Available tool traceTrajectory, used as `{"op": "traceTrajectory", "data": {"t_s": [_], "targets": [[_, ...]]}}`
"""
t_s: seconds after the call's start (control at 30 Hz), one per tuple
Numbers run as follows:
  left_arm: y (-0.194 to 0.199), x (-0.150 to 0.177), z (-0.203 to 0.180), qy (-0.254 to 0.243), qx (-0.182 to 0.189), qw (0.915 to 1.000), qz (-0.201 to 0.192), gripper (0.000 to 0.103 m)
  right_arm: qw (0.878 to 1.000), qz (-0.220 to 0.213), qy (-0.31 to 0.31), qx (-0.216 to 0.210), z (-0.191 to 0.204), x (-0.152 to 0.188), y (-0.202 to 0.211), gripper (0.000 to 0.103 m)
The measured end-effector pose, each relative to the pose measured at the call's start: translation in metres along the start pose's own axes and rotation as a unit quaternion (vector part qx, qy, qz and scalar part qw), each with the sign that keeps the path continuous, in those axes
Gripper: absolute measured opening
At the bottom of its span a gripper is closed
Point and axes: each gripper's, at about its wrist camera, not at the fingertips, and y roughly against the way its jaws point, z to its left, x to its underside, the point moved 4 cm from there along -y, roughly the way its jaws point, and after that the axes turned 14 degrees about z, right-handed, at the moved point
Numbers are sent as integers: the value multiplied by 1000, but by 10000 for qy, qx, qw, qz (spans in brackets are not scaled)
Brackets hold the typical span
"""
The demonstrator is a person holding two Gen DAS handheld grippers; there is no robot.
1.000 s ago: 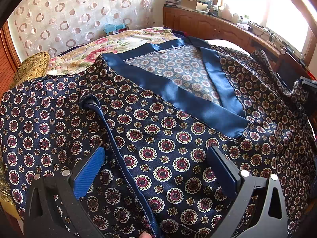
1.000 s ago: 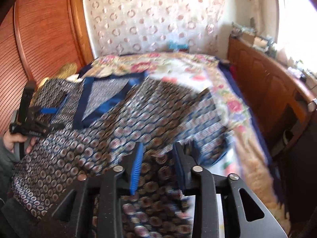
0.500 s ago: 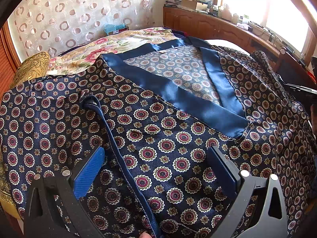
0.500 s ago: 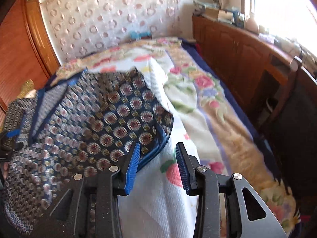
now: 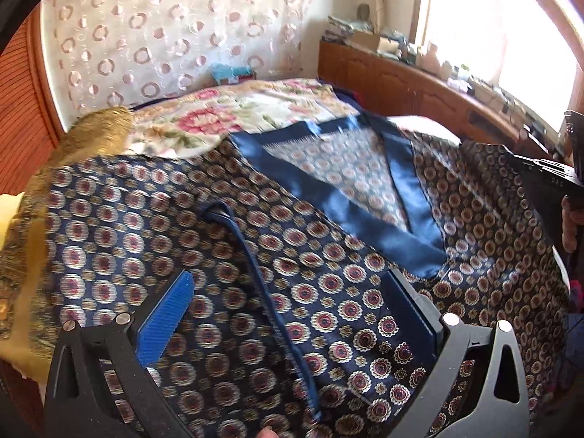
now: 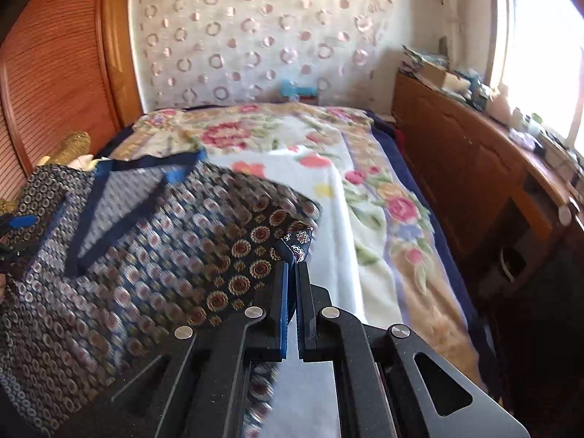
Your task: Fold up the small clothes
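A navy patterned robe (image 5: 233, 241) with blue satin collar bands (image 5: 350, 200) lies spread on the bed; it also shows in the right wrist view (image 6: 153, 255). My left gripper (image 5: 288, 310) is open, its blue pads (image 5: 164, 321) low over the robe on either side of a navy cord (image 5: 262, 284). My right gripper (image 6: 292, 266) is shut on the robe's right edge (image 6: 297, 244) and holds it lifted. The right gripper also shows at the right border of the left wrist view (image 5: 551, 189).
The bed carries a floral blanket (image 6: 310, 168). A gold cushion (image 5: 98, 135) lies at the left. A wooden cabinet (image 6: 474, 168) with clutter runs along the right under the window. A wooden wardrobe (image 6: 54, 73) stands at the left.
My right gripper went from open to shut on the robe's edge and lifted it. My left gripper shifted and its view tilted; it stays open.
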Motion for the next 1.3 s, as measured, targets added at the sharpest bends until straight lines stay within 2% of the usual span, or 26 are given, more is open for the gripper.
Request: {"op": "traceTrajectory", "data": {"t_s": [0.2, 0.27, 0.4, 0.53, 0.83, 1.07, 1.23, 1.27, 1.3], "targets": [[18, 2, 18, 195, -121, 9995, -198, 103, 9976, -192, 405, -523, 46, -39, -4, 4], [20, 1, 22, 241, -162, 9993, -233, 103, 9963, -119, 498, -690, 54, -48, -11, 14], [27, 2, 32, 332, -244, 9986, -323, 103, 9979, -169, 442, -438, 47, -57, -15, 28], [31, 1, 46, 477, -322, 9976, -378, 103, 9994, 21, 350, -60, 28, -47, -25, 37], [37, -4, 80, 774, -638, 9938, -481, 103, 9974, 705, 124, -18, 20, -45, -70, 37], [41, -3, 107, 1040, -894, 9892, -513, 103, 9978, 665, 24, 42, 12, -51, -76, 37], [41, -2, 116, 1161, -984, 9868, -547, 103, 9969, 729, 280, -12, 23, -48, -87, 37], [41, -2, 117, 1176, -989, 9866, -541, 103, 9968, 721, 359, 21, 25, -48, -88, 36], [41, -2, 118, 1186, -1003, 9863, -549, 103, 9967, 702, 408, 24, 26, -48, -87, 23]]}}
